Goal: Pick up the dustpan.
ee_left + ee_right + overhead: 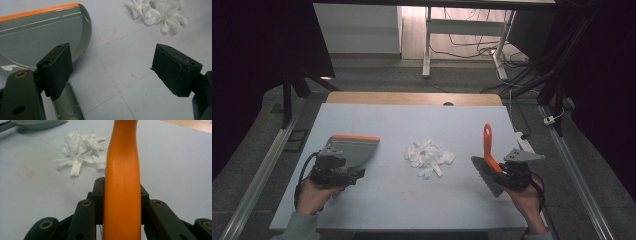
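A grey dustpan [354, 147] with an orange front lip lies at the left of the table, and its pan [37, 42] and handle [67, 105] reach under my left gripper's left jaw. My left gripper [348, 171] [115, 65] stands open over the handle, with only bare table between its pads. A pile of white paper scraps [428, 156] [160, 12] [82, 150] sits in the middle. At the right, my right gripper [507, 172] [122, 195] is shut on the orange handle [122, 170] of a brush [487, 145], whose grey bristles [486, 176] point toward the near edge.
The light blue table top [402, 200] ends in a wooden strip [412, 97] at the far side. Metal rails [577, 170] run along the floor on both sides. A white desk frame [427, 45] and cables stand beyond the table.
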`<state>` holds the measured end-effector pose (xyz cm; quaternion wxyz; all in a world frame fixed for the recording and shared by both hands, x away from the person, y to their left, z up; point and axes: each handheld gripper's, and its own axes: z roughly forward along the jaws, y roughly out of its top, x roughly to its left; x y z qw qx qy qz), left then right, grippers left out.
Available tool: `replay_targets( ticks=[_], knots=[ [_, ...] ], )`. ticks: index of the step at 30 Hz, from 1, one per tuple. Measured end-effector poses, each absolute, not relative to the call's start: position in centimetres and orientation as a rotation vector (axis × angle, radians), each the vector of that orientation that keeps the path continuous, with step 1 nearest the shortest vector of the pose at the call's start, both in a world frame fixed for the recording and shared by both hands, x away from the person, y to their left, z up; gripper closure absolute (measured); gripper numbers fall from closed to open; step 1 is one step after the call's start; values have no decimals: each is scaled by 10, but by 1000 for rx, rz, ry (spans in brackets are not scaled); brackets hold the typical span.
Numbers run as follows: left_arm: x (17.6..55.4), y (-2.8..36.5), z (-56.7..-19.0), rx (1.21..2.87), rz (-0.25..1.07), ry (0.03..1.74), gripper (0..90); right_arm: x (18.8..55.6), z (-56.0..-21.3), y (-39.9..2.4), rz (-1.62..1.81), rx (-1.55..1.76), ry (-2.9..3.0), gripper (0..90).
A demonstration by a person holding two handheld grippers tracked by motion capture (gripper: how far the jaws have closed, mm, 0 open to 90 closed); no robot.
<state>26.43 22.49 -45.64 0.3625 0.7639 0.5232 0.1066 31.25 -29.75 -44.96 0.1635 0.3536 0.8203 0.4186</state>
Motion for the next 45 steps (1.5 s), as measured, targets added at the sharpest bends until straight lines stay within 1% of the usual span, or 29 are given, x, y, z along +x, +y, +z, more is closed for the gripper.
replay_targets(
  ticks=[5, 9, 13, 18, 20, 30, 38, 42, 44, 45],
  knots=[
    [266, 236, -456, 1944, 290, 1435, 171, 312, -449, -296, 1198, 1002, 2338, 704],
    [269, 243, -465, 1951, 278, 1497, 167, 312, -449, -294, 1194, 993, 2344, 704],
    [273, 246, -473, 1968, 302, 1552, 163, 312, -452, -292, 1182, 994, 2354, 704],
    [278, 253, -483, 1976, 290, 1599, 163, 313, -454, -292, 1171, 1002, 2359, 704],
    [281, 256, -491, 1976, 260, 1623, 163, 313, -454, -292, 1168, 1004, 2358, 704],
    [288, 256, -509, 1991, 204, 1665, 167, 314, -455, -293, 1156, 1011, 2358, 704],
    [293, 254, -519, 2001, 176, 1687, 206, 314, -456, -293, 1150, 1014, 2358, 704],
    [295, 254, -522, 1994, 169, 1694, 241, 314, -456, -293, 1150, 1013, 2357, 703],
    [296, 255, -524, 1995, 161, 1695, 297, 314, -456, -292, 1149, 1014, 2356, 704],
    [296, 255, -525, 1996, 156, 1695, 297, 314, -456, -292, 1149, 1014, 2356, 704]
  ],
)
